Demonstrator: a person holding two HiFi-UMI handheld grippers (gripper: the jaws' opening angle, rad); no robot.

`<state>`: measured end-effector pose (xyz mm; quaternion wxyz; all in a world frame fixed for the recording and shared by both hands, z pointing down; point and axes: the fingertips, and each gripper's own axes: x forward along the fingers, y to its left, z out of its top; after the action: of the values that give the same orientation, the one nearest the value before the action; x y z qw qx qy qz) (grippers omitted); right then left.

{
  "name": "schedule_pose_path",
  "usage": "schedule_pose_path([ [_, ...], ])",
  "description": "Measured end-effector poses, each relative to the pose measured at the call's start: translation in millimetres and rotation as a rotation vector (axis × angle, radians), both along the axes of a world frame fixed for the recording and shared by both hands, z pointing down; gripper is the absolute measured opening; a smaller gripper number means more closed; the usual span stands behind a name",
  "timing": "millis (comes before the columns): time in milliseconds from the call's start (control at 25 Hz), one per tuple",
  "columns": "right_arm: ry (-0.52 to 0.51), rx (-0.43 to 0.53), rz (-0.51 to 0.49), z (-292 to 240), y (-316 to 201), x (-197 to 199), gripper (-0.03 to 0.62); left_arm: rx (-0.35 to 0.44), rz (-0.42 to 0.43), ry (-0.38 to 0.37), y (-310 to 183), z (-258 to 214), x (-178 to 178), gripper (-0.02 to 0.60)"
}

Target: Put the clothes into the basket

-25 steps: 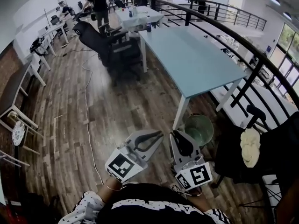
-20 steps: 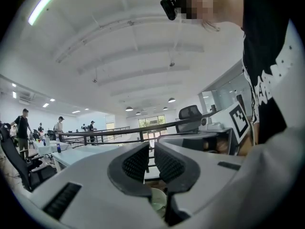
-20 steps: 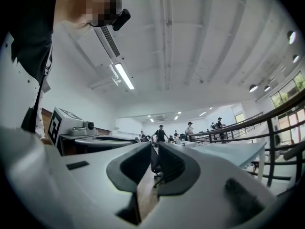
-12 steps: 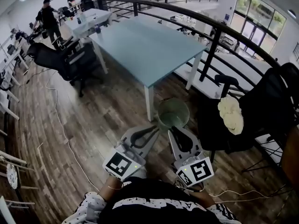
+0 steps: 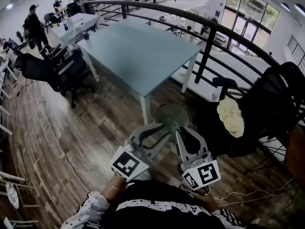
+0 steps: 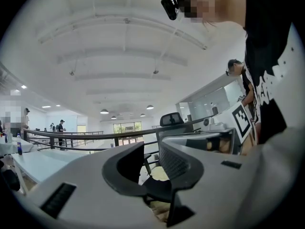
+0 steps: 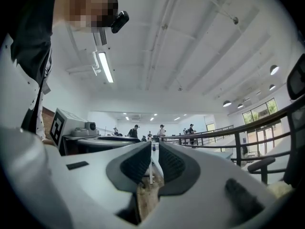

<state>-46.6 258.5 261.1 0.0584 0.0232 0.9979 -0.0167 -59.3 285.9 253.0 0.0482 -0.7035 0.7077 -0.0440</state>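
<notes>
While your left gripper (image 5: 159,132) has just been parting its jaws, with nothing between them, your right gripper (image 5: 184,133) has its jaws together on nothing. Both point level toward the green basket (image 5: 171,114), which stands on the floor by the leg at the desk's (image 5: 138,51) near corner, just past your fingertips. The clothes (image 5: 230,118), a cream bundle, are not in it yet. They lie on the black chair (image 5: 274,104), at the seat edge that faces the basket, off to the right of both grippers. Your right gripper is the nearer one, but it is closed, so I judge that you either part it or swing the left across. The bundle's long side runs roughly away from you, so come at it from the left, across its narrow width.
</notes>
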Motion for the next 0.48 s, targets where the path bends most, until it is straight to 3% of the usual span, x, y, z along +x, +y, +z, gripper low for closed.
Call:
schedule_pose_path([
  [480,0.007,0.013,0.044,-2.7,-21.7,-56.5,0.035,-0.005,0.057,0.006,-25.1,-1.4,-57.5,0.086],
])
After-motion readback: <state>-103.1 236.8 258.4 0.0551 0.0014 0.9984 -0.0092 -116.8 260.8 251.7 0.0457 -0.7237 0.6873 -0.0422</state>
